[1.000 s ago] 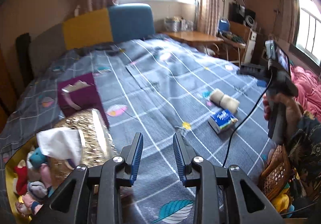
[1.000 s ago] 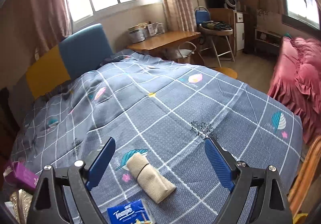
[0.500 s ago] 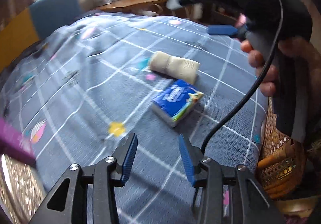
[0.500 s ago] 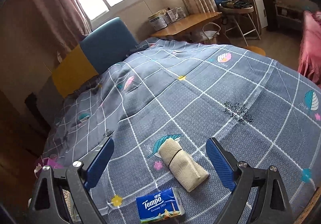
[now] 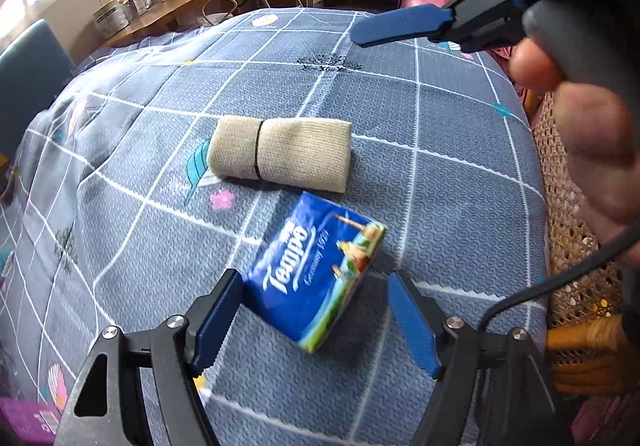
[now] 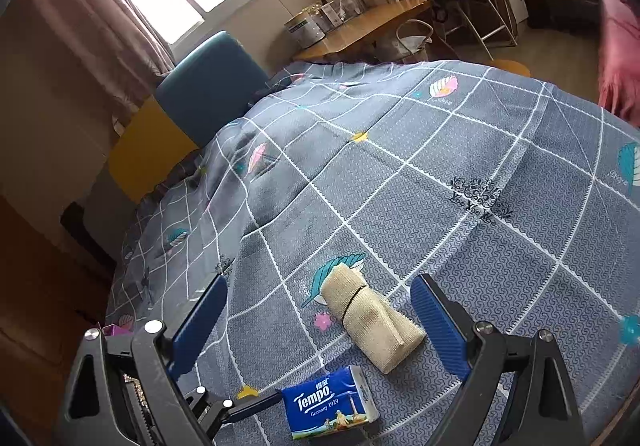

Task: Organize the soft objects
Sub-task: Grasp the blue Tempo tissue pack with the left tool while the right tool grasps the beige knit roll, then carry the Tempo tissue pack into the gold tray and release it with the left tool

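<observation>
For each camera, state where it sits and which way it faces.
Left wrist: on the left gripper, angled steeply down at the tissue pack between its opening fingers; a hand holding the right gripper shows at right.
Right wrist: on the right gripper, angled down along the bed toward the window; the left gripper's fingertip shows beside the pack.
Shared: tissue pack, cloth roll, bed.

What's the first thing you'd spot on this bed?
The bright blue Tempo tissue pack stands out first, lying on the grey checked bedspread between the fingers of the left tool, whose jaws are opening and not gripping it. Just beyond it lies a beige rolled cloth bound with a black band. The right tool hangs open above the roll.
</observation>
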### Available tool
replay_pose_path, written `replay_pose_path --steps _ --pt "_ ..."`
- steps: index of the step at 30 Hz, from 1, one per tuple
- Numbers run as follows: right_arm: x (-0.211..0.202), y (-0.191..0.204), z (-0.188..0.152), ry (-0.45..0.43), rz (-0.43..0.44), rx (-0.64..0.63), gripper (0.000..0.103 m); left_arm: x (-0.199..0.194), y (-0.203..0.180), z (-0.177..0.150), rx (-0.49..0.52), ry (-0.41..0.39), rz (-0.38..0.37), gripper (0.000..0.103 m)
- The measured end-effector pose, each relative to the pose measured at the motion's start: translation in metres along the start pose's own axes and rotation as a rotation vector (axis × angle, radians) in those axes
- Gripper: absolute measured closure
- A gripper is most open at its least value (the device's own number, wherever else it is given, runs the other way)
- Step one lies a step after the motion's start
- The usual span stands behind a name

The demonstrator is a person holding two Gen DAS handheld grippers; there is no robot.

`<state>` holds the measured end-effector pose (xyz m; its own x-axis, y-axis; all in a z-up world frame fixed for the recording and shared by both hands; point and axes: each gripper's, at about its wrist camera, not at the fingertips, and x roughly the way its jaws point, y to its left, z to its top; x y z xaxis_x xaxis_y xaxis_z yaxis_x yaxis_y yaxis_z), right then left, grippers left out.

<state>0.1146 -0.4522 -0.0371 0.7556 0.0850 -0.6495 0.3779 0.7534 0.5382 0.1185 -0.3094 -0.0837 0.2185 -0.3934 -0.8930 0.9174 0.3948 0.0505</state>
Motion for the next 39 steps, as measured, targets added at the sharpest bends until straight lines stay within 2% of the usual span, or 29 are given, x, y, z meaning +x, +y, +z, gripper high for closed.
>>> replay_pose_path --steps 2,5,11,15,20,21,23,24,25,26,27,31,34,36,39 --pt "0.002 -0.001 0.0 0.01 -0.004 0.009 0.009 0.003 0.004 0.002 -0.011 -0.002 -0.016 0.028" --pt "0.008 -0.004 0.001 0.038 -0.018 0.027 0.009 0.009 0.009 0.0 -0.035 -0.001 -0.049 0.038" --pt "0.029 -0.011 0.004 0.13 -0.083 0.047 0.009 0.0 0.013 -0.014 -0.106 -0.057 -0.092 0.043" --pt "0.054 0.001 0.005 0.23 -0.143 -0.071 0.009 -0.009 0.012 -0.025 -0.169 -0.067 -0.081 0.044" --pt "0.094 0.025 -0.009 0.376 -0.274 -0.317 0.01 -0.028 0.024 -0.059 -0.358 -0.073 -0.007 0.044" --pt "0.102 0.027 -0.015 0.413 -0.302 -0.35 0.013 -0.032 0.028 -0.067 -0.395 -0.079 0.004 0.044" --pt "0.117 0.027 -0.026 0.482 -0.341 -0.389 0.027 -0.04 0.035 -0.082 -0.472 -0.081 0.035 0.044" --pt "0.121 0.027 -0.031 0.504 -0.367 -0.407 0.04 -0.044 0.038 -0.088 -0.503 -0.081 0.054 0.044" --pt "0.121 0.03 -0.035 0.491 -0.418 -0.448 0.054 -0.047 0.042 -0.093 -0.54 -0.078 0.069 0.044" --pt "0.12 0.035 -0.036 0.476 -0.434 -0.479 0.062 -0.05 0.048 -0.098 -0.582 -0.075 0.074 0.044" --pt "0.119 0.04 -0.038 0.47 -0.429 -0.499 0.063 -0.052 0.052 -0.1 -0.612 -0.076 0.08 0.044" --pt "0.12 0.061 -0.052 0.471 -0.407 -0.547 0.064 -0.066 0.076 -0.108 -0.714 -0.091 0.14 0.044" --pt "0.132 0.07 -0.062 0.497 -0.317 -0.502 0.062 -0.077 0.093 -0.108 -0.747 -0.11 0.211 0.044" --pt "0.136 0.076 -0.071 0.474 -0.356 -0.57 0.061 -0.088 0.099 -0.108 -0.764 -0.134 0.23 0.044" --pt "0.135 0.078 -0.079 0.45 -0.37 -0.633 0.058 -0.102 0.111 -0.104 -0.792 -0.154 0.266 0.044"
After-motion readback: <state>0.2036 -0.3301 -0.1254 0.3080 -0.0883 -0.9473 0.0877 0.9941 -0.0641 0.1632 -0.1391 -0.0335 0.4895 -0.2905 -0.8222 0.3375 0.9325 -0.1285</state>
